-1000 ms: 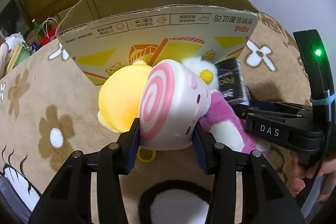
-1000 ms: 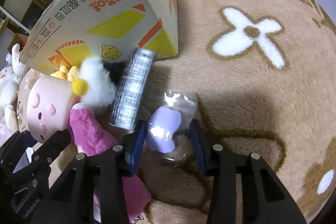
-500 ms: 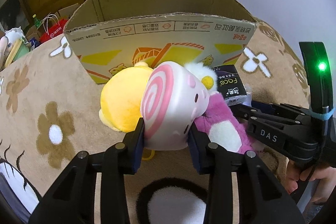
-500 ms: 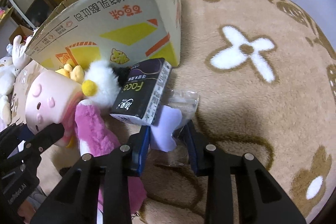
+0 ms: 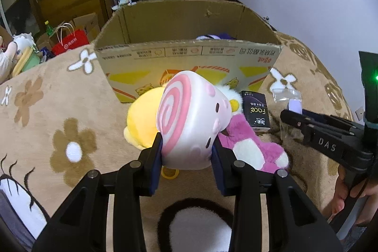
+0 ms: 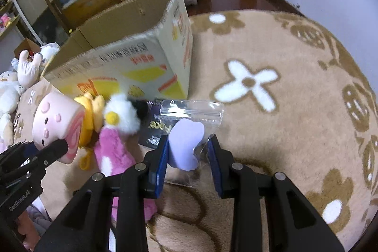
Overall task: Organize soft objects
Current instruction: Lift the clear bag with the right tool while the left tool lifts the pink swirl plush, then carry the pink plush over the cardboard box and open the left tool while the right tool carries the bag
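Note:
My left gripper (image 5: pixel 187 155) is shut on a pink swirl-roll plush (image 5: pixel 192 122) and holds it above the rug. It shows at the left of the right wrist view (image 6: pixel 56 124). My right gripper (image 6: pixel 189 152) is shut on a clear zip bag with a lilac sponge (image 6: pixel 186 143), lifted off the rug; it also shows in the left wrist view (image 5: pixel 294 105). An open cardboard box (image 5: pixel 189 58) stands behind, also seen in the right wrist view (image 6: pixel 122 58). A yellow plush (image 5: pixel 141 122) and a pink-and-white plush (image 5: pixel 248 145) lie in front of it.
A black "Face" tissue pack (image 5: pixel 256 110) lies by the box. The beige flower-pattern rug (image 6: pixel 283 110) spreads to the right. Plush toys (image 6: pixel 14 86) sit at the far left. A red bag (image 5: pixel 69 41) and shelves stand behind.
Both grippers have risen and pulled back from the rug, lifting the swirl-roll plush and the bagged sponge. The box's open top and inside now show.

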Demonstrator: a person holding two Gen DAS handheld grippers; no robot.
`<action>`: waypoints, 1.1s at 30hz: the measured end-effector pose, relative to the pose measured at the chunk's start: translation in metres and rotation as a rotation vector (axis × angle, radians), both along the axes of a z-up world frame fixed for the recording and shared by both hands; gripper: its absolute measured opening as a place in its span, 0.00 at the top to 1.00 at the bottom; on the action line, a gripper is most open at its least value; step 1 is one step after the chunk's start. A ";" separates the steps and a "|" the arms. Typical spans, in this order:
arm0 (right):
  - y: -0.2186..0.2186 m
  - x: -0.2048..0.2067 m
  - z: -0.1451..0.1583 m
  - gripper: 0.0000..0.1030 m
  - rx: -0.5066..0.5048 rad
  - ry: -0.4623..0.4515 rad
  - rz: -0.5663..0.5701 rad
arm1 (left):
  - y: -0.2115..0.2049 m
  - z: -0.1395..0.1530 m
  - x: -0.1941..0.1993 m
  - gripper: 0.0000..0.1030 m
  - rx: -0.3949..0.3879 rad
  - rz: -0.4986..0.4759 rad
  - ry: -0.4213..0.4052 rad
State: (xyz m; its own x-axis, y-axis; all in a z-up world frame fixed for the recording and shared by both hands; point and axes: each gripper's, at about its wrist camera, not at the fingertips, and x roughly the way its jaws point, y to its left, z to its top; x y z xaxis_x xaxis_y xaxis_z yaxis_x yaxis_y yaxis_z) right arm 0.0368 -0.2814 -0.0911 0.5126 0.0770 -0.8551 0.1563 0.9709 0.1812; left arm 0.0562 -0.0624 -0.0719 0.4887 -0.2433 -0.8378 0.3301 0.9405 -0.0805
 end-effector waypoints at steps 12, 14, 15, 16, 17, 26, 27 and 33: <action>0.022 -0.008 0.050 0.66 -0.023 -0.205 0.035 | 0.007 0.046 -0.027 0.65 0.016 0.028 -0.201; 0.023 -0.011 0.063 0.66 -0.031 -0.247 0.037 | 0.008 0.055 -0.030 0.65 0.028 0.035 -0.256; 0.024 -0.012 0.070 0.66 -0.030 -0.272 0.040 | 0.008 0.060 -0.031 0.65 0.033 0.038 -0.284; 0.024 -0.011 0.075 0.66 -0.028 -0.287 0.041 | 0.008 0.062 -0.032 0.65 0.034 0.040 -0.300; 0.025 -0.010 0.080 0.66 -0.027 -0.304 0.041 | 0.009 0.068 -0.032 0.65 0.029 0.043 -0.324; 0.026 0.011 0.111 0.66 -0.034 -0.402 0.070 | 0.011 0.101 -0.013 0.65 0.017 0.037 -0.455; 0.027 0.014 0.112 0.66 -0.043 -0.407 0.074 | 0.010 0.104 -0.009 0.65 0.019 0.036 -0.467; 0.031 0.039 0.121 0.65 -0.058 -0.443 0.105 | 0.005 0.117 0.016 0.65 0.057 0.022 -0.539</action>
